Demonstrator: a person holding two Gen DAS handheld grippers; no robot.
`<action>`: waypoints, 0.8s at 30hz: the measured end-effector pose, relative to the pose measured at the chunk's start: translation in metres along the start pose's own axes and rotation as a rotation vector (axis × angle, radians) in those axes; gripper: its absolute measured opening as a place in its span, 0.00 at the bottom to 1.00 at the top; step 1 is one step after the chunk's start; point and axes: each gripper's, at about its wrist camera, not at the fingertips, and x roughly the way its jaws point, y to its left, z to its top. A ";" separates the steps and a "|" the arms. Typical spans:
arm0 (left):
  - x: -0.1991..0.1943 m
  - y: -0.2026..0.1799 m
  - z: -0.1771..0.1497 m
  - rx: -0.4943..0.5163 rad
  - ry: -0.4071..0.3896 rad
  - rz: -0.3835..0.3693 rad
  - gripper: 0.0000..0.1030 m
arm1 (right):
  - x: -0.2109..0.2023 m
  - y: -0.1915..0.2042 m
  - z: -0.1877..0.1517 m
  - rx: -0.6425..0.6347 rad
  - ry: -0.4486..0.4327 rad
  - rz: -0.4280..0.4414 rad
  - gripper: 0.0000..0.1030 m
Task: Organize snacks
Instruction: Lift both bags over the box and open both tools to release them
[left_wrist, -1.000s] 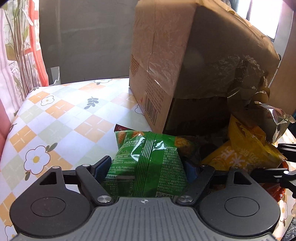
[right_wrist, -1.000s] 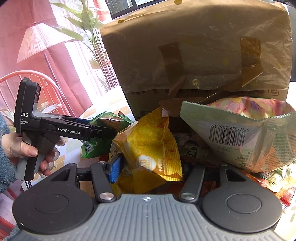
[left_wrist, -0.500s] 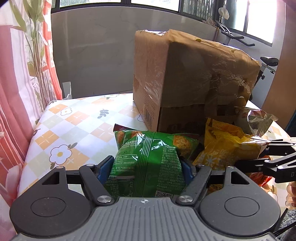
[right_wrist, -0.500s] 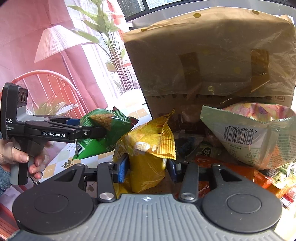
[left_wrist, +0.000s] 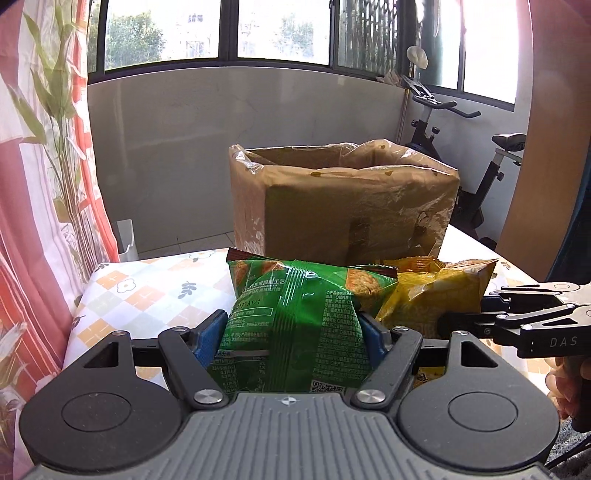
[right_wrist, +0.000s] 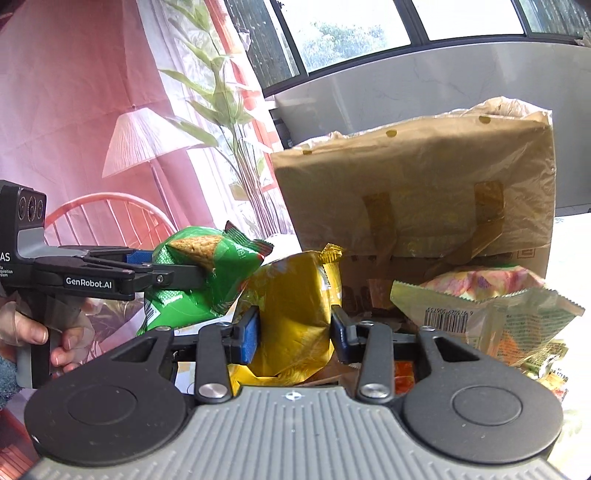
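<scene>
While both grippers were held up over the table, each had a snack bag between its blue pads. The left gripper pinched a green bag at its lower half, the pads pressing into both sides and the film creased between them; the bag stood upright, clear of the flowered tablecloth. In the right wrist view the same green bag hung in the left gripper, with a hand wrapped around the grip.

The right gripper had a yellow bag squeezed at its waist, and its jaws were closing further on it. The yellow bag sat just right of the green one in the left view, the two touching or nearly so; I could not tell which.

To the right of the yellow bag, a pale bag with a barcode lay lower down among other packets, close against the box front.

Beyond all the bags stood a brown cardboard box, open at the top, lined with clear plastic film and patched with tape. It rested on the table, behind the held bags. Farther back were a red curtain, a low grey wall under windows, and an exercise bike.
</scene>
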 end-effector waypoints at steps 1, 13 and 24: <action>-0.003 -0.004 0.004 0.009 -0.015 0.000 0.74 | -0.006 0.000 0.003 -0.004 -0.020 -0.004 0.40; -0.013 -0.034 0.073 0.013 -0.193 -0.031 0.74 | -0.069 -0.019 0.073 -0.050 -0.253 -0.053 0.40; 0.047 -0.050 0.132 -0.017 -0.224 -0.015 0.74 | -0.053 -0.068 0.149 -0.142 -0.304 -0.180 0.40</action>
